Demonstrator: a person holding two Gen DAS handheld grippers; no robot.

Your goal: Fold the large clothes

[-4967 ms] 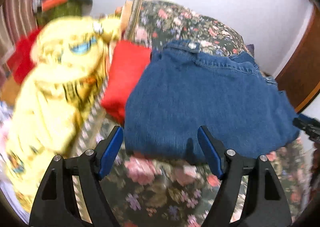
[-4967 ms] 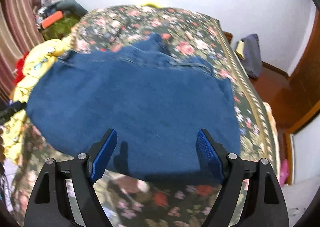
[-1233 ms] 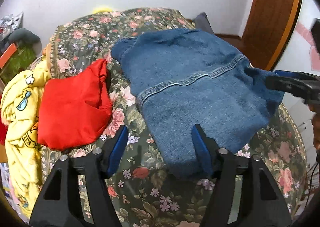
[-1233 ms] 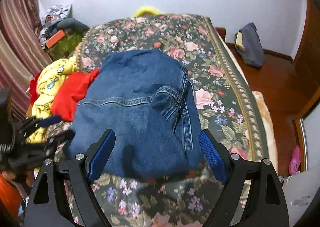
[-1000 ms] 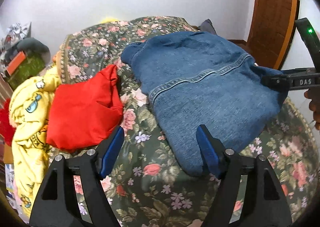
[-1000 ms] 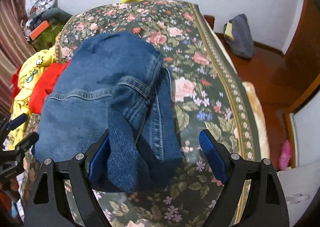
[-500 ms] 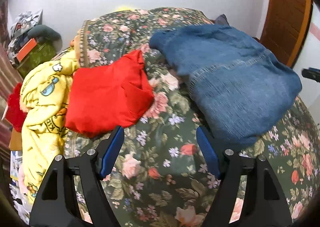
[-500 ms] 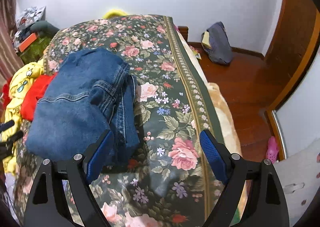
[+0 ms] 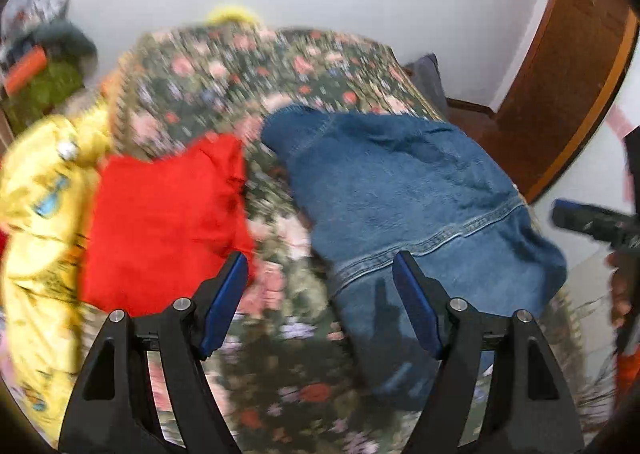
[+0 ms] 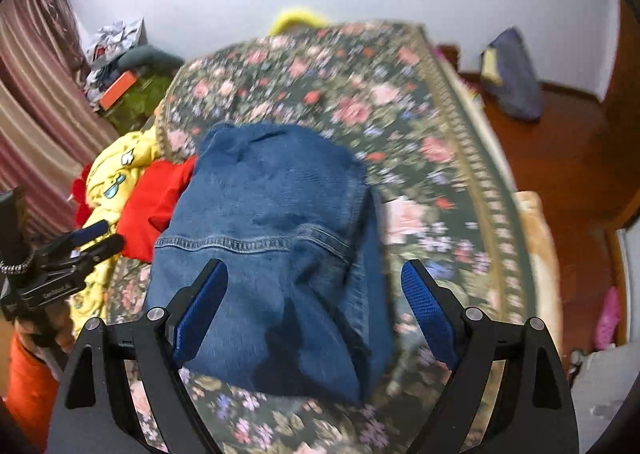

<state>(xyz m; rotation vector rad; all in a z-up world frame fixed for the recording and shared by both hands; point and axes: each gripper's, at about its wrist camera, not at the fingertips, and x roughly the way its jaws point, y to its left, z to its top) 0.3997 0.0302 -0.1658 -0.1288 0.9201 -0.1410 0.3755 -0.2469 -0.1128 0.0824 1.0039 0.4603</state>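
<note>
- On the bed with the dark floral bedspread [image 10: 400, 126], the blue denim garment [image 10: 272, 254] lies as a folded bundle near the foot edge; neither pair of tongs touches it.
- Left tongs [image 9: 320, 290]: spread wide, nothing between them, hovering above the bedspread between the denim and the red folded cloth [image 9: 160, 222].
- Right tongs [image 10: 314, 308]: also spread wide and empty, held over the near end of the denim.
- Change: about a second ago my right tongs had a denim fold hanging between their fingers; that fold is now laid down and both pairs have pulled back. Left view has swung and is motion-blurred now.
- Meaning, as I judge it: this garment's folding is finished or nearly so; the next piece would come from the pile at my left.
- Left view only: the brown wooden door [image 9: 560, 94], and the denim's stitched seam running toward the right-hand edge.
- Right view only: the striped curtain [image 10: 36, 114], the wooden floor [image 10: 580, 174] beside the bed, the doubled layer along the denim's right side, and my left tongs seen from outside.
- Both views: the yellow printed garment [image 10: 116, 170] just beyond the red cloth.
</note>
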